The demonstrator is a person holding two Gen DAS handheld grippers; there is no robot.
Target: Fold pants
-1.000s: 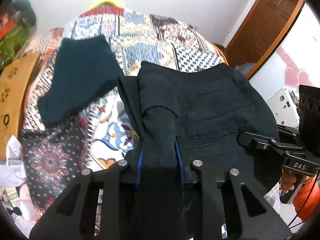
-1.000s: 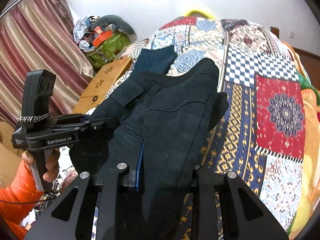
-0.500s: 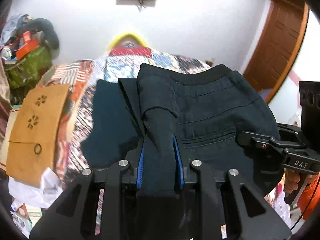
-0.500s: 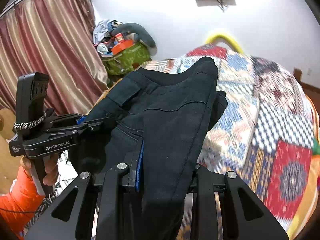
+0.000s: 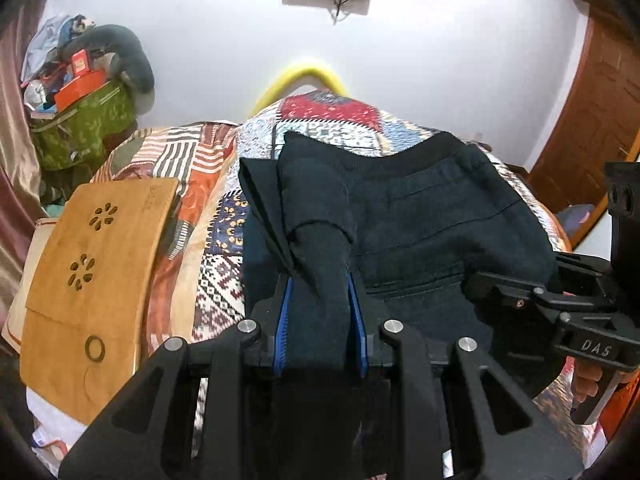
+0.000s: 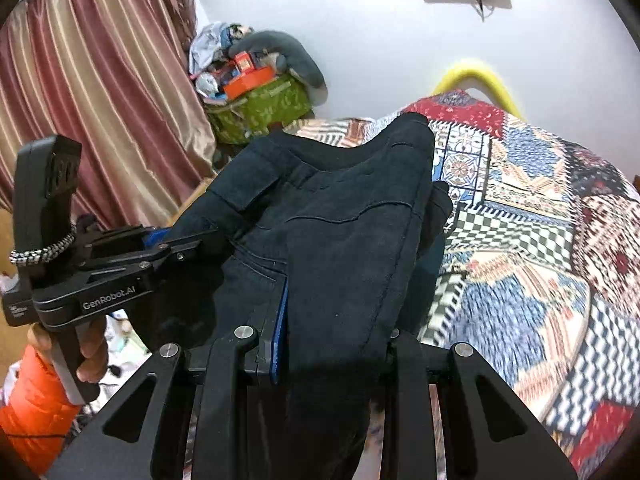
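Dark navy pants (image 5: 432, 232) hang in the air, stretched by the waistband between both grippers above the patchwork bed. My left gripper (image 5: 320, 300) is shut on one bunched waistband corner; its blue pads (image 5: 282, 320) press the cloth. It also shows in the right wrist view (image 6: 176, 252) at the left. My right gripper (image 6: 332, 320) is shut on the other waistband end of the pants (image 6: 344, 216); it shows in the left wrist view (image 5: 500, 280) at the right. The legs hang hidden below.
The patchwork bedspread (image 6: 528, 240) lies below and ahead, with a yellow headboard rail (image 5: 304, 76) at the wall. A wooden lap board (image 5: 92, 272) leans at the bed's left. A green bag with clutter (image 6: 260, 108) and curtains (image 6: 100, 92) stand at the left. A brown door (image 5: 592, 128) is at the right.
Both grippers have lifted and tilted up with the pants, so the wall and headboard came into view. The pants' lower part left the bed surface. Both grips held.
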